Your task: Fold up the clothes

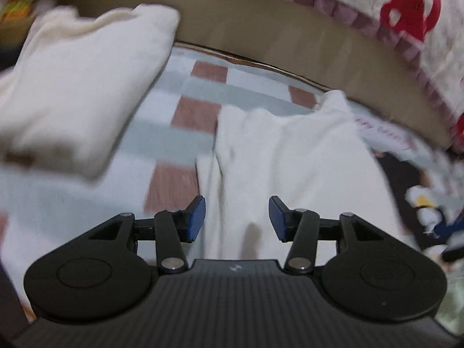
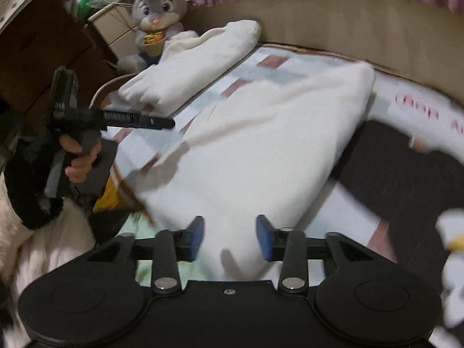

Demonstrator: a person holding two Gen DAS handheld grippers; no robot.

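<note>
Both the left gripper point(image 1: 237, 219) and right gripper point(image 2: 230, 237) hover with jaws apart, holding nothing, over the white garment point(image 2: 261, 145) on the checked blanket point(image 1: 185, 110). The fold looks just released; next probably comes regrasping an edge.

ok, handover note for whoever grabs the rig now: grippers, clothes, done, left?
Left gripper: open, nothing between the pads, above the near white garment.
Right gripper: open, empty, above the same garment, which lies as a flat folded shape on the checked bedsheet.
A second white garment lies folded at the far left, beside the plush rabbit.
Done: both white pieces look folded and released.
Left: probably tidy or stack the near piece; a dark cloth to the right may be next, the blur leaves this unclear.
</note>
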